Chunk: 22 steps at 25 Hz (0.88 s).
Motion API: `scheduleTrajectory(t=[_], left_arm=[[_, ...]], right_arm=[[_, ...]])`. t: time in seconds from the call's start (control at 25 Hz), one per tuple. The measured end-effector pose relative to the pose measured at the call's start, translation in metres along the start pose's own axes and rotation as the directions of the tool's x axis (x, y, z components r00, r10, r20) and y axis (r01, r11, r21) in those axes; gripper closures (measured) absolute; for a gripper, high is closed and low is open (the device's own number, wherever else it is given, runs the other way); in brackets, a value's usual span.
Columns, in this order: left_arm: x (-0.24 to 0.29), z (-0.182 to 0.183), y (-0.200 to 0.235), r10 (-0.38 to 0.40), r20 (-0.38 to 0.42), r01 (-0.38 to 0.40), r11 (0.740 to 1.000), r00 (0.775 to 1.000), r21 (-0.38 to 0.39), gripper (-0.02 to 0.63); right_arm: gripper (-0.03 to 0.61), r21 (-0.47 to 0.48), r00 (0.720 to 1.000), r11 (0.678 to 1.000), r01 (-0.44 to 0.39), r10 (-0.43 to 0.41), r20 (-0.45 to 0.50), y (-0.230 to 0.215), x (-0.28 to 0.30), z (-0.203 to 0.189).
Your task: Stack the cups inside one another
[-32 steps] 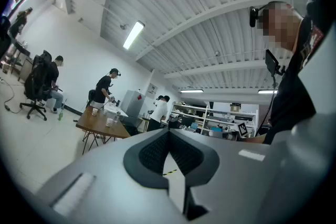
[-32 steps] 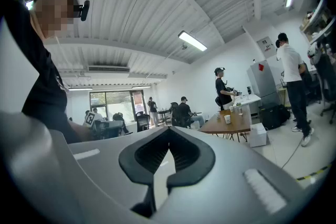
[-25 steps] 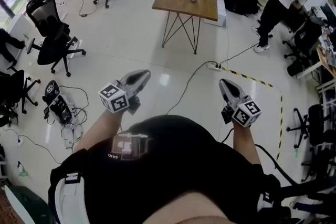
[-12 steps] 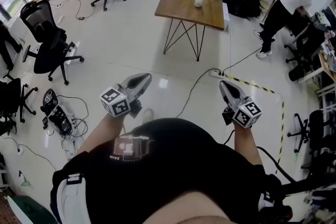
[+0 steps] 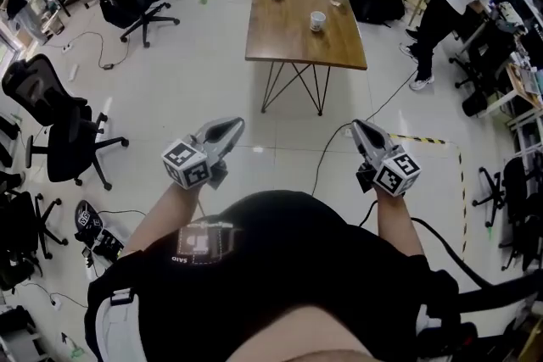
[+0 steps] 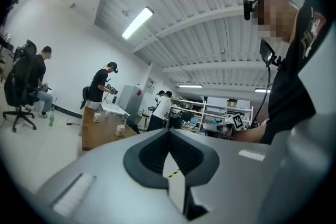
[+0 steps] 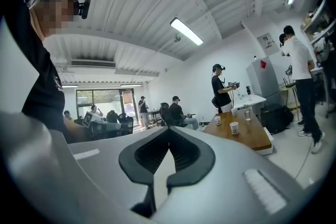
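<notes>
Left gripper (image 5: 226, 127) and right gripper (image 5: 363, 131) are both clenched on nothing. The cups (image 5: 316, 19) stand apart on the worktop (image 5: 288, 38), well ahead of both; three, perhaps four.

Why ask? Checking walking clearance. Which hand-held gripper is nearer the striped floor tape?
Right. The right hand-held gripper is just left of the striped floor tape; the left hand-held gripper is much farther left.

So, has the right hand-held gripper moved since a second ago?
Yes, forward toward the wooden table: the right hand-held gripper is now level with the striped floor tape that lay ahead of it earlier.
</notes>
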<state>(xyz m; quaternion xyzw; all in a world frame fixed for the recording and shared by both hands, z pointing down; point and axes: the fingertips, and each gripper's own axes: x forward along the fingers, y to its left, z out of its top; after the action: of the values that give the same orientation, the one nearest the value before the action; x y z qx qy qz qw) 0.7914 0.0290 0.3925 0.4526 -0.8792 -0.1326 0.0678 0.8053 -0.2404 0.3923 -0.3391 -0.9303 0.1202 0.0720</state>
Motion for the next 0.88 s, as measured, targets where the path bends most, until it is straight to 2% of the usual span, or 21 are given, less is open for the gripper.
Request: scheduleTrajectory(t=[0.28,0.4,0.52,0.68,0.88], left_arm=[[0.071,0.004,0.067,-0.013,-0.007,0.013,0.999,1.000,-0.036,0.612],[0.108,0.017,0.091,0.027,0.001,-0.027,1.000,1.000,-0.013,0.612],[0.143,0.038,0.115,0.103,0.037,-0.103,0.995,0.994,-0.019,0.612],[0.167,0.052,0.144,0.198,0.057,-0.197,0.980,0.979,-0.023,0.612],[0.173,0.057,0.186,0.252,0.058,-0.250,0.967,0.966,-0.043,0.612]], right_arm=[[0.565,0.022,1.000,1.000,0.012,-0.011,-0.016,-0.075,0.061,0.006],[0.565,0.013,0.999,0.999,-0.049,0.050,-0.021,-0.121,0.099,0.019],[0.565,-0.014,0.990,0.991,-0.133,0.132,-0.040,-0.163,0.140,0.044],[0.565,-0.065,0.965,0.964,-0.256,0.251,-0.072,-0.191,0.193,0.069],[0.565,-0.051,0.947,0.949,-0.310,0.304,-0.101,-0.204,0.259,0.069]])
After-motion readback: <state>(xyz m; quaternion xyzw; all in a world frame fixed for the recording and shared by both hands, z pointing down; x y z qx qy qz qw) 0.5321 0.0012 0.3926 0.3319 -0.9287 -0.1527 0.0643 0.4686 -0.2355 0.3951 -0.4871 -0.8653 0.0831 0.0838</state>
